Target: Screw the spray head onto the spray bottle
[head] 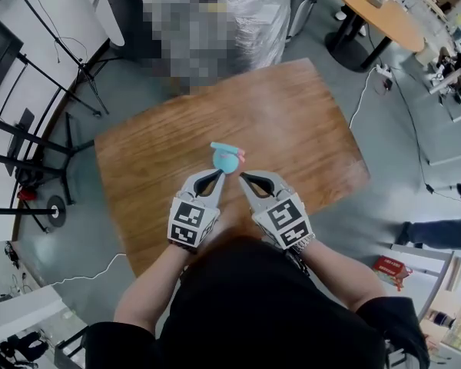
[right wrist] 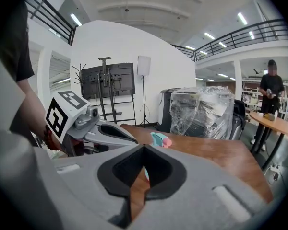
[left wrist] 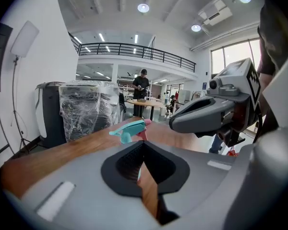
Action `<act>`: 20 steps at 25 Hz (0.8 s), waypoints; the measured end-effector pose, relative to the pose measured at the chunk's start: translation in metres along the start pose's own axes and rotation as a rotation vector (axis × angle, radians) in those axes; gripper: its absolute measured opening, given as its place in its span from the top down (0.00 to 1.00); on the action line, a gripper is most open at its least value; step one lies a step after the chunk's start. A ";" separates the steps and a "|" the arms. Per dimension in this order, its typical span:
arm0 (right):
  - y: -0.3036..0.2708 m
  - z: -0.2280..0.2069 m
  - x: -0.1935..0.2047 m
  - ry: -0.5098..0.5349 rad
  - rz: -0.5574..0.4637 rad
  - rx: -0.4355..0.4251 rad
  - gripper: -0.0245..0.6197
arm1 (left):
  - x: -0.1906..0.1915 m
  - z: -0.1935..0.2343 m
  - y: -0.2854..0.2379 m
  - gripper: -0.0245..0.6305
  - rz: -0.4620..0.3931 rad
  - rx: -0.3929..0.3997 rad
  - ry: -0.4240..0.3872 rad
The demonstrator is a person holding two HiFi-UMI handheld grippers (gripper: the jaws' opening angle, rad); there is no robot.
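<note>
The brown wooden surface [head: 292,121] carried everything. Near its edge closest to the person, the left tool [head: 218,175] and the right tool [head: 243,176] angled toward each other. Each had its jaws pressed together with nothing between them. The spray bottle [head: 226,162] stood upright just beyond the two tips, its rounded body pale blue. On top sat the teal spray head [head: 223,147], with a small pink part [head: 241,157] at one end.
</note>
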State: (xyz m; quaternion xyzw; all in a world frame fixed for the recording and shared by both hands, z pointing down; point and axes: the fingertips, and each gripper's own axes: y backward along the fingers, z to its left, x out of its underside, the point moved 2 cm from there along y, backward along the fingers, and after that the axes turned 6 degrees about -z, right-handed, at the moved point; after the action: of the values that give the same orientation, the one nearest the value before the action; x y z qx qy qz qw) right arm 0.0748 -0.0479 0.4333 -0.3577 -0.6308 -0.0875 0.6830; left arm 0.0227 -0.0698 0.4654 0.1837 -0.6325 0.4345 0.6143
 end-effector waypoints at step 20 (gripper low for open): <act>-0.006 -0.003 0.000 -0.001 0.000 0.005 0.97 | -0.006 -0.005 0.003 0.95 0.000 -0.012 -0.001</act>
State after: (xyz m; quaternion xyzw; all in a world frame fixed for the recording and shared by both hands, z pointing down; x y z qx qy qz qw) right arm 0.0735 -0.0540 0.4353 -0.3562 -0.6314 -0.0855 0.6835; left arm 0.0251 -0.0664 0.4579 0.1802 -0.6353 0.4305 0.6153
